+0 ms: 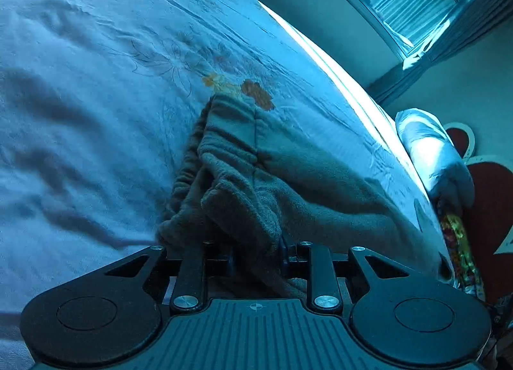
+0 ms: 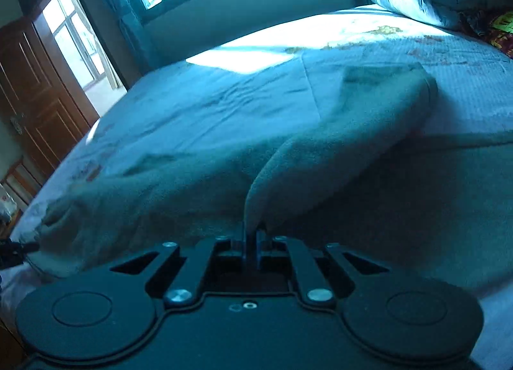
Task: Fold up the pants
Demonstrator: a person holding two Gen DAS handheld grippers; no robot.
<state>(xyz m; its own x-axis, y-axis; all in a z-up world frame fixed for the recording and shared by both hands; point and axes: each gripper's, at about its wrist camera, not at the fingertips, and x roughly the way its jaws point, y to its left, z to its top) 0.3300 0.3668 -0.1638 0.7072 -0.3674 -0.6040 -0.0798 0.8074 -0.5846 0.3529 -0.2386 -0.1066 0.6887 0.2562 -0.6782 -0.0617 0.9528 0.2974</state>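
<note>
Left wrist view shows the pants (image 1: pixel 256 158), a thick grey-brown fleece pair, lying on the bed sheet (image 1: pixel 80 97) with the gathered elastic waistband bunched up right in front of the left gripper (image 1: pixel 256 254). Its fingers are mostly buried in the cloth; a fat wad of waistband fills the space between them, so they appear to be pinching it with the jaws held fairly wide by the bulk. Beyond the waistband the garment runs toward the far right edge of the bed, where a rolled quilt (image 1: pixel 433 152) lies.

Right wrist view has the right gripper (image 2: pixel 253 238) with its fingers pressed nearly together on a thin fold of the same pants (image 2: pixel 352 120); from the pinch a ridge of fabric rises and stretches away to the far right, lifted off the sheet (image 2: pixel 208 107). More fleece sags to the near left.

By its look the fleece is soft, light and limp, with no stiffness to hold a crease, so any unsupported span will probably droop and drag. It seems grippy rather than slippery, and not fragile. Sensible holds are likely the waistband seam, which is the firmest part, and the hem or outer seam of a leg; a pinch in the loose middle would probably only pull up a peak.
</note>
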